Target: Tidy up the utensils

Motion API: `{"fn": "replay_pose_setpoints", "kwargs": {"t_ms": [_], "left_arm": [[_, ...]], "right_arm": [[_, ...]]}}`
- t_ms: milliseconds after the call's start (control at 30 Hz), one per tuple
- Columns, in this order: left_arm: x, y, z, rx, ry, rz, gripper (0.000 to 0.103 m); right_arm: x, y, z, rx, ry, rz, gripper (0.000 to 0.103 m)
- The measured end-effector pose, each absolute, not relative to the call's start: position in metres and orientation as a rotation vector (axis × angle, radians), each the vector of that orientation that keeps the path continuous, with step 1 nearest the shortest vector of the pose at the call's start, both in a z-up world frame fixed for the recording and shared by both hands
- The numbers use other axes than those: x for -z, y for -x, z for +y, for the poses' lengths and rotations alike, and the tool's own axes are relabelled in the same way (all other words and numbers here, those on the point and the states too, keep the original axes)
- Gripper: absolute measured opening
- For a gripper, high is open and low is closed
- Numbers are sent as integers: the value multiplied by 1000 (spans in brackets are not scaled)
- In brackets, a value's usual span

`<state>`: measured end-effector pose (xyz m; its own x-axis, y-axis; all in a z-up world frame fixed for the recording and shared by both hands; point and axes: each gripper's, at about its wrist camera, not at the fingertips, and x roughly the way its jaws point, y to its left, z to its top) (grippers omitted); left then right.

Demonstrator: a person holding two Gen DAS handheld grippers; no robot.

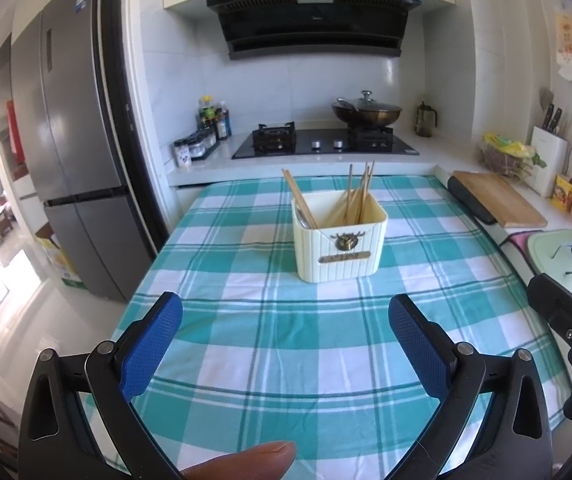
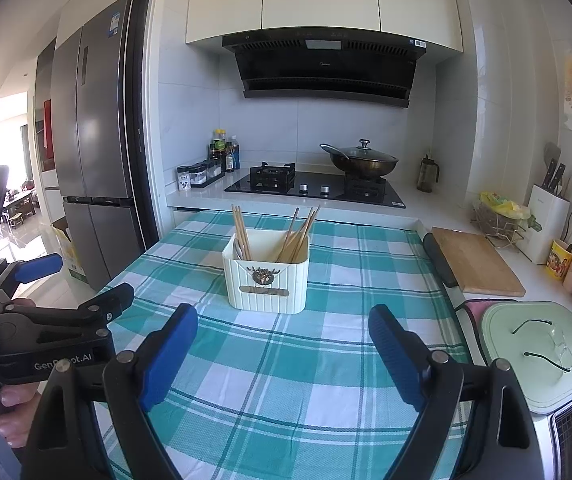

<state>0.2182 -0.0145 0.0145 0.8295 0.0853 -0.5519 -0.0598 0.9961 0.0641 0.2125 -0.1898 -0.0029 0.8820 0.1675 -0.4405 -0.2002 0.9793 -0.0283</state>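
Note:
A cream ribbed utensil holder (image 1: 340,246) (image 2: 268,282) stands on the teal-and-white checked tablecloth (image 1: 270,340) (image 2: 286,376). Wooden chopsticks stand in it: one bunch at its left side (image 1: 300,202) (image 2: 241,232), another leaning at its right (image 1: 360,194) (image 2: 300,234). A metal utensil shows inside at the left. My left gripper (image 1: 286,316) is open and empty, in front of the holder. My right gripper (image 2: 284,328) is open and empty, just short of the holder. The left gripper also shows in the right wrist view (image 2: 82,280), at the left.
A wooden cutting board (image 1: 498,198) (image 2: 476,260) lies on the counter to the right. A pale green lid with glasses on it (image 2: 538,354) sits at the near right. A hob with a lidded wok (image 1: 366,112) stands behind. A fridge (image 1: 74,160) stands at the left.

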Motion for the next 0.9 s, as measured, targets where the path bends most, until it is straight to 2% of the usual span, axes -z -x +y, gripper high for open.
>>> {"fn": "replay_pose_setpoints", "kwargs": {"t_ms": [900], "left_arm": [[-12, -215, -17, -71, -38, 554, 103]], "right_arm": [[5, -214, -193, -187, 72, 459, 89]]}}
